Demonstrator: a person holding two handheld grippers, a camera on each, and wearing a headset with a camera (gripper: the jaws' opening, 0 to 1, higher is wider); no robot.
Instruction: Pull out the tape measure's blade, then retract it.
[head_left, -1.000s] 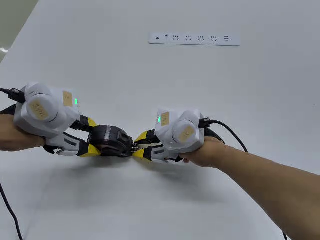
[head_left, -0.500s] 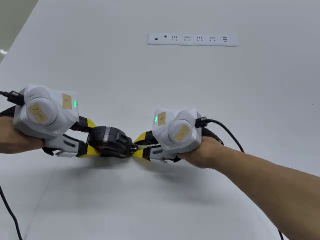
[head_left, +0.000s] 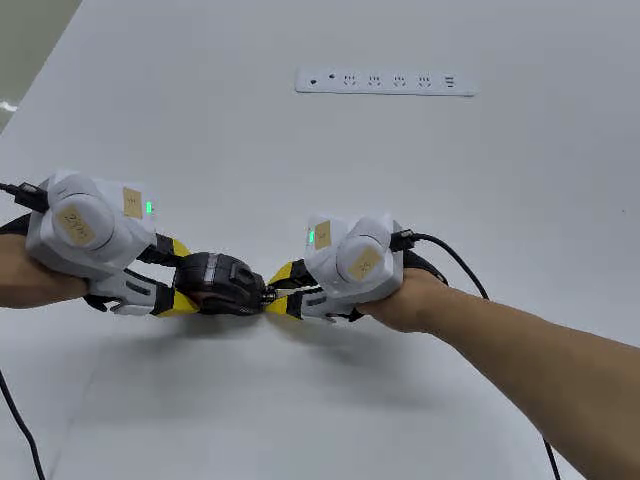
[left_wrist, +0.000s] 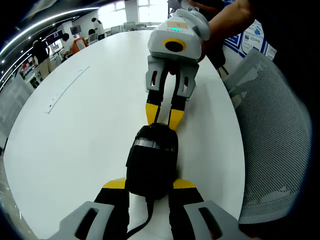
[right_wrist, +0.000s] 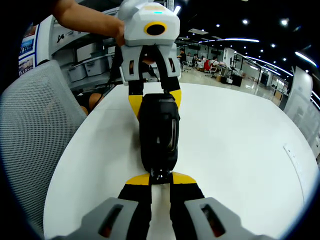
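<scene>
A black tape measure (head_left: 220, 283) lies on the white table (head_left: 300, 160) between my two grippers. My left gripper (head_left: 185, 290) is shut on its body, and the yellow fingertips (left_wrist: 116, 184) press its sides in the left gripper view, where the tape measure (left_wrist: 151, 162) sits low and centred. My right gripper (head_left: 276, 292) faces it from the right, shut on the blade's end hook (right_wrist: 160, 175) at the case mouth. In the right gripper view the tape measure (right_wrist: 159, 132) stands on edge just past my right gripper (right_wrist: 160, 178). No length of blade shows outside the case.
A white power strip (head_left: 385, 82) lies at the far side of the table. Black cables trail from both grippers (head_left: 450, 258). A grey mesh chair (left_wrist: 270, 140) stands by the table edge. People sit far off in the room.
</scene>
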